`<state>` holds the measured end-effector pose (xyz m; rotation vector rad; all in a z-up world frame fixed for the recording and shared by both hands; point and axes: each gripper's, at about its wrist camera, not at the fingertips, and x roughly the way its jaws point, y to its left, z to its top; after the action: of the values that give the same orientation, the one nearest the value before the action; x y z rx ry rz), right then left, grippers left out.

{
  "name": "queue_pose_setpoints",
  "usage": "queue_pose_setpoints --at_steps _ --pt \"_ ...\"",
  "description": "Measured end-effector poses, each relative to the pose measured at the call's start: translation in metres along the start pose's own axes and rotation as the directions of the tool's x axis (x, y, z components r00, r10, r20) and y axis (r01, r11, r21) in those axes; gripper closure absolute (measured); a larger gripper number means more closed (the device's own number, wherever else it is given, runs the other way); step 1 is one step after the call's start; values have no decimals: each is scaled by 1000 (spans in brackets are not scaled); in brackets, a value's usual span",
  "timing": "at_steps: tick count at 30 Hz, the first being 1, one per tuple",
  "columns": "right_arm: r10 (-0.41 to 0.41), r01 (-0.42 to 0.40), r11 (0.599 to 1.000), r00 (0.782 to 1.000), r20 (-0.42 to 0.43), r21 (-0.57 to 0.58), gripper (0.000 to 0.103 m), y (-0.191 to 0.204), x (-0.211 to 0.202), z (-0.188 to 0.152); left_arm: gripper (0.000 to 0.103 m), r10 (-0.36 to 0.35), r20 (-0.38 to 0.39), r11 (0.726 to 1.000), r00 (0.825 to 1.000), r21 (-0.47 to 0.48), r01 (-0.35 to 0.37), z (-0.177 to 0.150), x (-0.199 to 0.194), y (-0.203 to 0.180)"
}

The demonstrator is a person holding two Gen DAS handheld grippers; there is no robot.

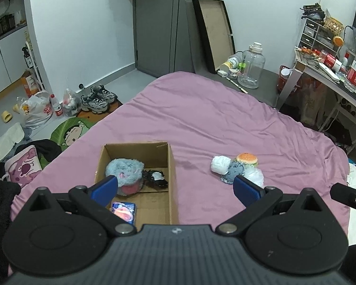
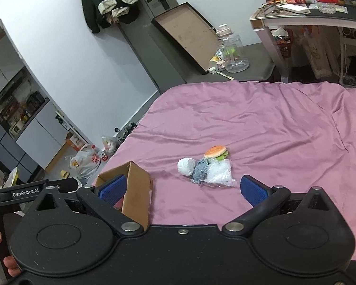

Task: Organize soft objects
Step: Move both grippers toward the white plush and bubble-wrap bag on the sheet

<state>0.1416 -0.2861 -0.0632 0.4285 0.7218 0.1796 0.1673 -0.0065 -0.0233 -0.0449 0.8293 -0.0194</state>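
Four left: white ball, grey-blue plush, burger toy and a clear bag, bunched touching on the pink sheet
Box: cardboard box already holds a fluffy blue plush, a black-and-white toy and a small packet
Left gripper: wide apart, empty
Right gripper: wide apart too, nothing held, near the pile
Risk: I reckon grabbing one drags its neighbours, or the slippery bag slides out

Left gripper spread wide – cardboard box w/ blue plush inside, on pink sheet.
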Motion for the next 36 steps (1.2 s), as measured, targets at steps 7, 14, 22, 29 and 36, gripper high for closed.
queue_pose_setpoints --at_steps 7,14,22,29,36 --pt "-12 13 999 1000 -7 50 0 -20 9 -2 0 -15 1 1000 1000 19 14 1 10 -18" --pt "-50 51 992 999 -9 118 0 -40 27 -3 0 -32 -15 999 999 35 33 1 31 -36" --pt "-58 54 980 998 15 191 0 -61 53 -4 1 -31 -26 999 999 37 32 5 64 -52" --pt "-49 45 962 999 7 268 0 -78 87 -2 3 -21 -41 1000 999 21 22 9 97 -56" --pt "-33 42 961 999 -39 274 1 -87 117 2 3 -12 -64 1000 998 -8 12 13 128 -58"
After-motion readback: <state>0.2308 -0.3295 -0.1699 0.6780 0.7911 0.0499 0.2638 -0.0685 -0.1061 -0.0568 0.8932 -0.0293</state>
